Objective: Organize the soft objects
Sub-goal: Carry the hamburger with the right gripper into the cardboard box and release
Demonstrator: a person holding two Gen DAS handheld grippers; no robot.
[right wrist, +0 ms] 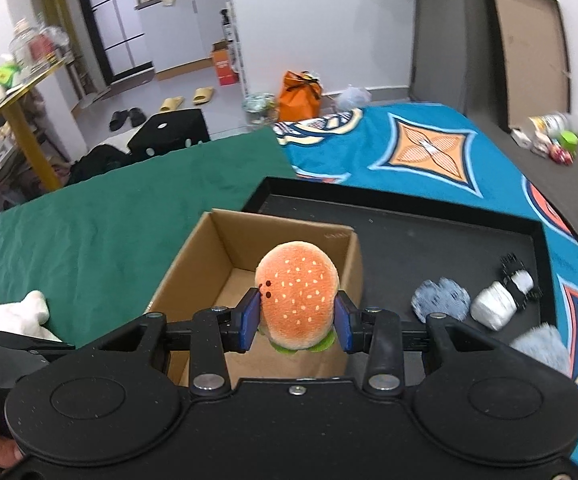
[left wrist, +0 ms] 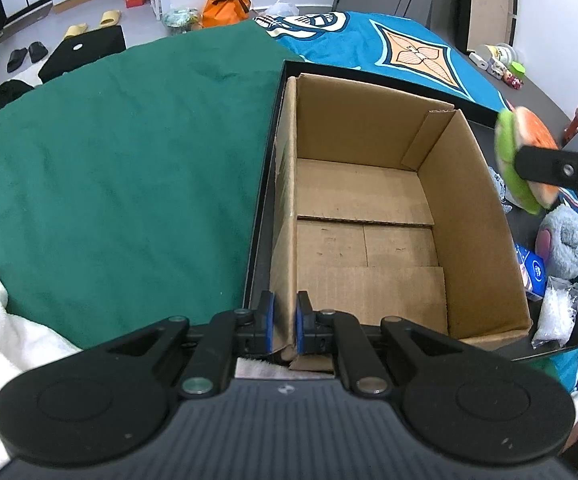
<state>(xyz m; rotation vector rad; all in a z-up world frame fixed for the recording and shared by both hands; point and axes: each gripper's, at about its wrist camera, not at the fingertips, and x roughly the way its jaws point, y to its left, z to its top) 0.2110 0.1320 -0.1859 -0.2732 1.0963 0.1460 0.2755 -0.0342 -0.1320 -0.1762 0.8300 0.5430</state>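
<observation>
An open cardboard box (left wrist: 369,216) stands in a black tray (left wrist: 261,216); nothing shows inside the box. My left gripper (left wrist: 285,320) is shut on the box's near left wall. My right gripper (right wrist: 297,316) is shut on a plush hamburger (right wrist: 297,292) with an orange bun and green lettuce, held above the near end of the box (right wrist: 217,252). In the left wrist view the hamburger (left wrist: 517,160) hangs beyond the box's right wall, with a right fingertip (left wrist: 529,162) across it.
The tray (right wrist: 429,240) also holds a blue-grey plush (right wrist: 441,298), a rolled white and black sock (right wrist: 501,298) and a fluffy blue toy (right wrist: 541,346). A grey plush (left wrist: 569,240), a blue packet (left wrist: 533,272) and a plastic bag (left wrist: 553,316) lie to the right. Green cloth (left wrist: 121,168) covers the left.
</observation>
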